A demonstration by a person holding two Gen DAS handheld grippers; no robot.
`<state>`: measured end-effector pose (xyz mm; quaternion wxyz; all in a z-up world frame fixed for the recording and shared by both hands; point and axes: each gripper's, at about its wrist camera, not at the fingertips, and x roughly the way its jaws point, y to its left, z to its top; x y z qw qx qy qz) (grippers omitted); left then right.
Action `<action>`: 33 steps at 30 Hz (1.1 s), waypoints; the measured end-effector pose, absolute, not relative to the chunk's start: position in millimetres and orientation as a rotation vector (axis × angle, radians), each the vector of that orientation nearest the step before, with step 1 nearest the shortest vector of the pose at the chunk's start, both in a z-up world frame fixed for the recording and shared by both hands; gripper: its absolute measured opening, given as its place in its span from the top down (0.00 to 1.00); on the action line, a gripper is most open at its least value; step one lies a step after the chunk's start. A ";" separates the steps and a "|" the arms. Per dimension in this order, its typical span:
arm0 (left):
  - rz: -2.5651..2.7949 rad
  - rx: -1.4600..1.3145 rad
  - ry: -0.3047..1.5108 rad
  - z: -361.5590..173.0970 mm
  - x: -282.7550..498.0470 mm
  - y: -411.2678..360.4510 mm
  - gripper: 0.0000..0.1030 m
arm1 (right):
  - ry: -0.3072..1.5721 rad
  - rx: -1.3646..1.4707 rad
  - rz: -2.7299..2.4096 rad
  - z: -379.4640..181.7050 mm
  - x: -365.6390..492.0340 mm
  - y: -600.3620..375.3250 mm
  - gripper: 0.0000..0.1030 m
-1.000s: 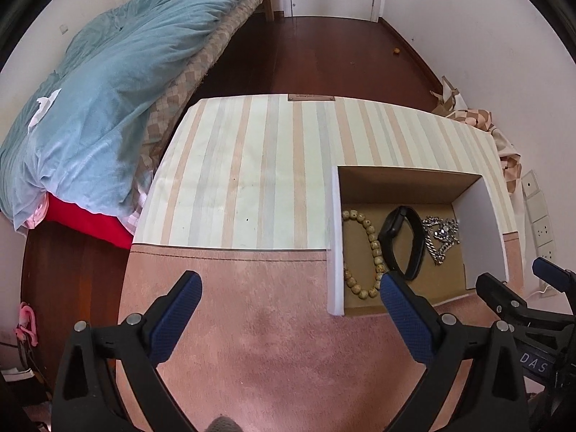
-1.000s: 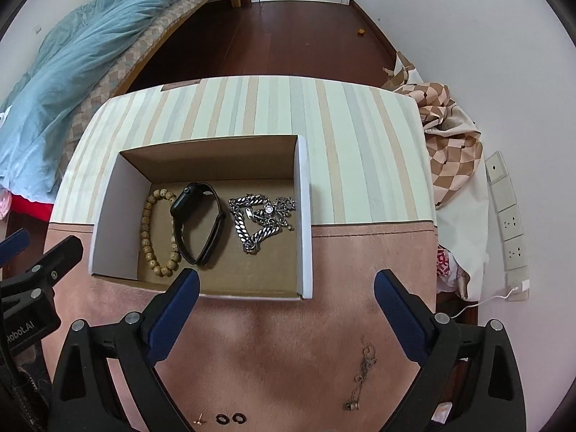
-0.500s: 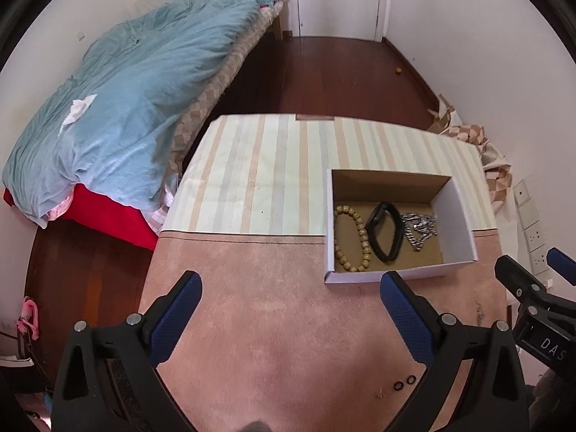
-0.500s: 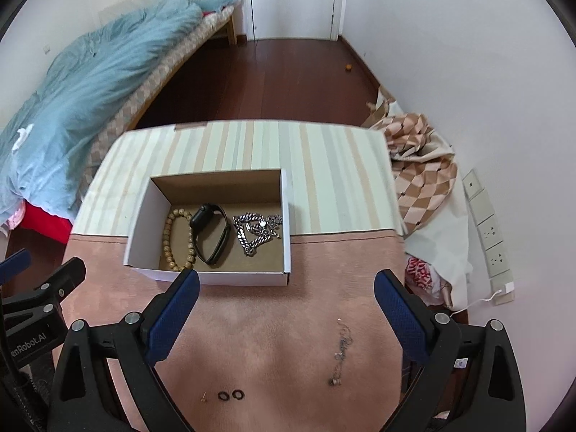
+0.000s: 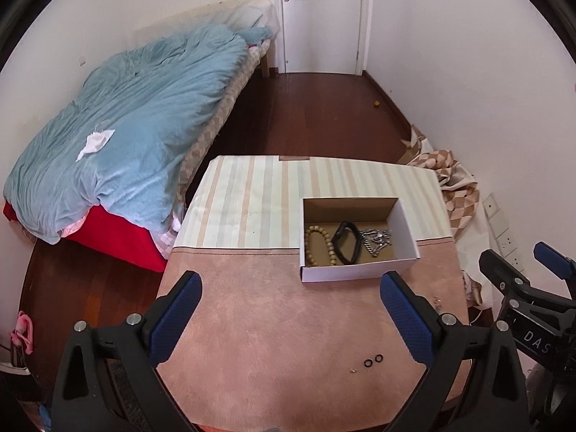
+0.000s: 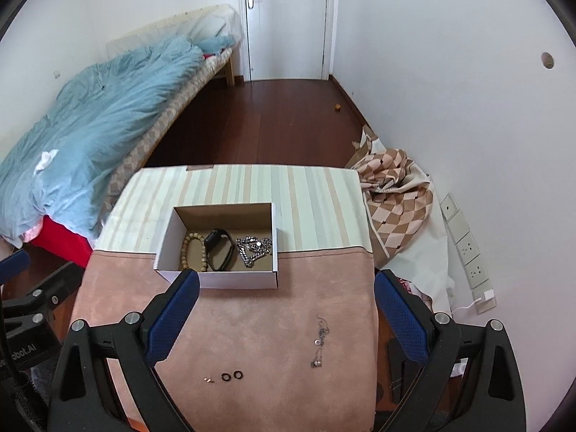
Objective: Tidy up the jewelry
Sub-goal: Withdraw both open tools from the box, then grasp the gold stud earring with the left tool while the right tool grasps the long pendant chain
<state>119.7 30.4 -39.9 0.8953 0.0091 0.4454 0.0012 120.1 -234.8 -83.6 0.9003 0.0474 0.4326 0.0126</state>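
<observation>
An open cardboard box (image 6: 237, 282) (image 5: 360, 273) sits on the table and holds a wooden bead bracelet (image 6: 194, 251), a black band (image 6: 219, 250) and a silver chain (image 6: 253, 249). On the pink cloth near me lie a thin chain necklace (image 6: 319, 342), two small black rings (image 6: 231, 376) (image 5: 372, 361) and a tiny gold stud (image 6: 208, 380). My left gripper (image 5: 291, 318) and right gripper (image 6: 286, 318) are both open and empty, held high above the table's near edge.
The table (image 6: 252, 183) has a striped cloth on its far half. A bed with a blue quilt (image 5: 118, 136) stands to the left. A checked cloth (image 6: 396, 187) lies by the right wall with sockets (image 6: 468, 248). Dark wooden floor leads to a door (image 6: 288, 18).
Both grippers have pulled back and up from the box, so the whole table and room show. The loose rings, stud and necklace have come into view. Jaws stay open.
</observation>
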 end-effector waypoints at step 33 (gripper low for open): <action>0.095 0.113 1.285 -241.0 90.3 10.1 0.02 | 1.171 0.313 -0.034 -301.7 77.8 -284.8 0.51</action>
